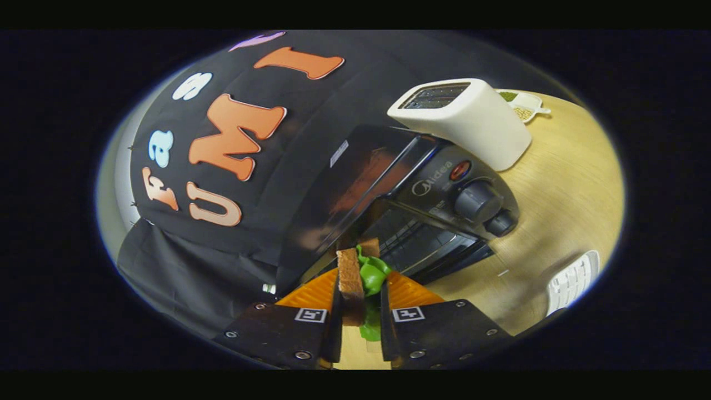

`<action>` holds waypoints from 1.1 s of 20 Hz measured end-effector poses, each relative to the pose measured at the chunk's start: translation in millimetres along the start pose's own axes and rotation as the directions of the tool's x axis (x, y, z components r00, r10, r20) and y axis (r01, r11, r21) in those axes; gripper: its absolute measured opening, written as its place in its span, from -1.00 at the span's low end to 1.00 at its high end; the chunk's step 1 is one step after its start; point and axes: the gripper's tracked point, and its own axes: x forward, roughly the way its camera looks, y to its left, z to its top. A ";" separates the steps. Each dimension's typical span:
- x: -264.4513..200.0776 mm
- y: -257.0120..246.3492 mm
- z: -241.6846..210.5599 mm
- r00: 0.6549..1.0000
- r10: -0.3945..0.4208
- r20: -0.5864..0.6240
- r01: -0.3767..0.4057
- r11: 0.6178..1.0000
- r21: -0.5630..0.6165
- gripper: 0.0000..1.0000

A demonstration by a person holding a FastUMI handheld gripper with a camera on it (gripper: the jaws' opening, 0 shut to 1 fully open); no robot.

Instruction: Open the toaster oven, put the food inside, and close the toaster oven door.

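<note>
white toaster (466, 119), divided dish (525, 105), wooden table (566, 183)

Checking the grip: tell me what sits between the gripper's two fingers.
In the gripper view, a sandwich, brown bread with green lettuce, is clamped between the fingers of the gripper, just before the toaster oven.

Gripper (361, 286): fingers nearly closed, both pressing on the sandwich (355, 283).
Pose: tilted, fingers pointing toward 12 o'clock.

Place: staged kitchen booth — toaster oven (422, 205), white toaster (466, 119) | wooden table (566, 183) — black cloth wall (183, 255)
</note>
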 end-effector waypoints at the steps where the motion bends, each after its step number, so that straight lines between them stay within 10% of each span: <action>1: 6.8 -0.9 0.5 1.000 0.008 0.016 -0.008 1.000 0.011 -0.43; 14: 70.7 -9.8 15.9 0.973 -0.036 0.230 0.011 0.994 0.109 -0.41; 22: 41.2 -13.4 -19.5 0.991 -0.104 0.082 0.103 0.995 0.016 0.64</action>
